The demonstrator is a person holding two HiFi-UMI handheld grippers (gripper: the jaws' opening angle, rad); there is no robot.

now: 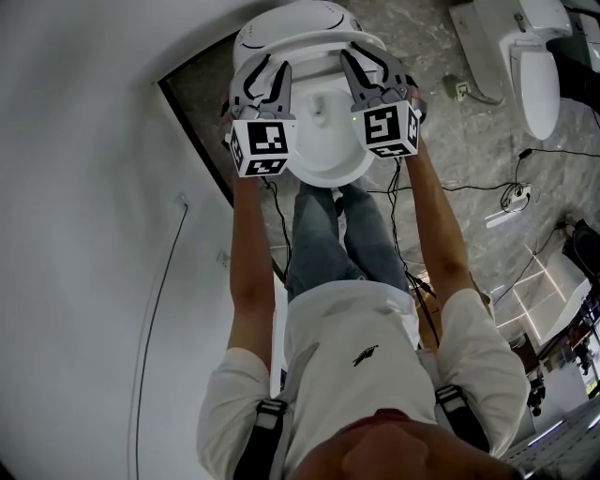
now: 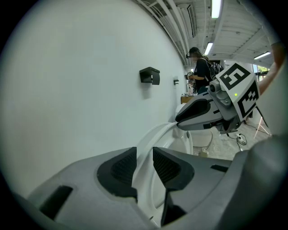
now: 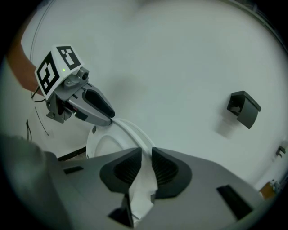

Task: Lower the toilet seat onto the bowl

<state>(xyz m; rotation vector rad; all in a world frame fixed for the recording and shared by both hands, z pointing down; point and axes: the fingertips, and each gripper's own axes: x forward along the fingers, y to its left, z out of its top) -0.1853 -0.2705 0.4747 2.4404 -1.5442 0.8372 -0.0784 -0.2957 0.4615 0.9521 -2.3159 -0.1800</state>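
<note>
Bowl stands against a white wall on a marbled floor. A person in jeans and a white shirt faces it with both arms stretched forward, one hand-held gripper in each hand.

Seat: not down. Its ring is raised off the bowl and held at a slant near the back, just in front of a white dome that may be lid or tank; I cannot tell which. The bowl's rim lies bare below.

Left hand-held gripper: its own view shows the seat's white edge running up between the two ribbed pads and filling the gap. The jaws pinch the seat on its left side.

Right hand-held gripper: same condition on the right side. The edge sits between the pads with both against it, so the seat is pinched here too.

Each gripper view shows the other gripper clamped on the far side of the ring, its marker cube to the rear. Both point forward and somewhat downward, side by side, one at either side of the ring.

Surroundings: a small black box is fixed to the wall. A second toilet stands well apart to the right, with cables trailing over the floor near it. Another person stands far back in the room.
</note>
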